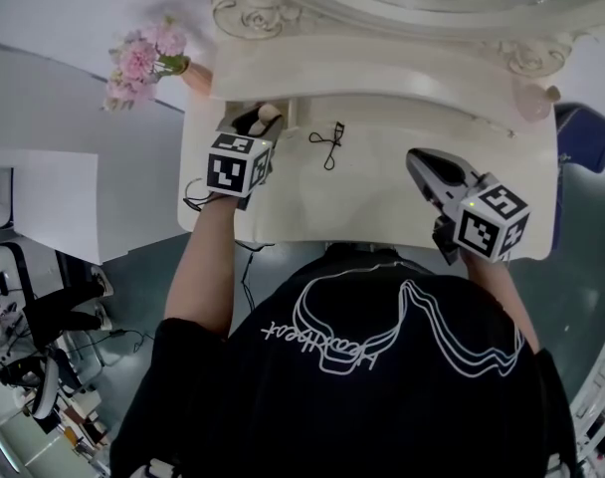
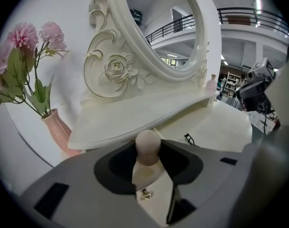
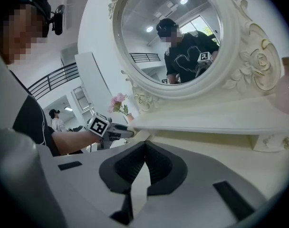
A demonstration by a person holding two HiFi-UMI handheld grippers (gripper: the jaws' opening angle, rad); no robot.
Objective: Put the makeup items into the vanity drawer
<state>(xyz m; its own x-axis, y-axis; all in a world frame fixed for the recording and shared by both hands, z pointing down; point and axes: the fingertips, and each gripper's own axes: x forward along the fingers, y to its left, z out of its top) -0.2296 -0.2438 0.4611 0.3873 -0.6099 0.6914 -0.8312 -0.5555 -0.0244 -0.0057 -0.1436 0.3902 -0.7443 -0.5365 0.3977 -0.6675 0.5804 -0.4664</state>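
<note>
While your left tool (image 1: 256, 121) clamps the sponge (image 2: 148, 148) just above a drawer knob (image 2: 145, 194), step: stowing. Right tool (image 3: 143, 148): closed, empty. Next, likely: open drawer, release inside. Curler (image 1: 328, 145) lies right of left tool.

This is a large open hall, a studio or showroom rather than a home. Ahead of the left gripper (image 2: 150, 156) stands an ornate cream vanity (image 2: 135, 113). Beyond it rise a railed mezzanine (image 2: 251, 14) and stocked shelves (image 2: 230, 77). Stands and equipment (image 1: 29, 366) crowd the grey floor off to that gripper's left.
</note>
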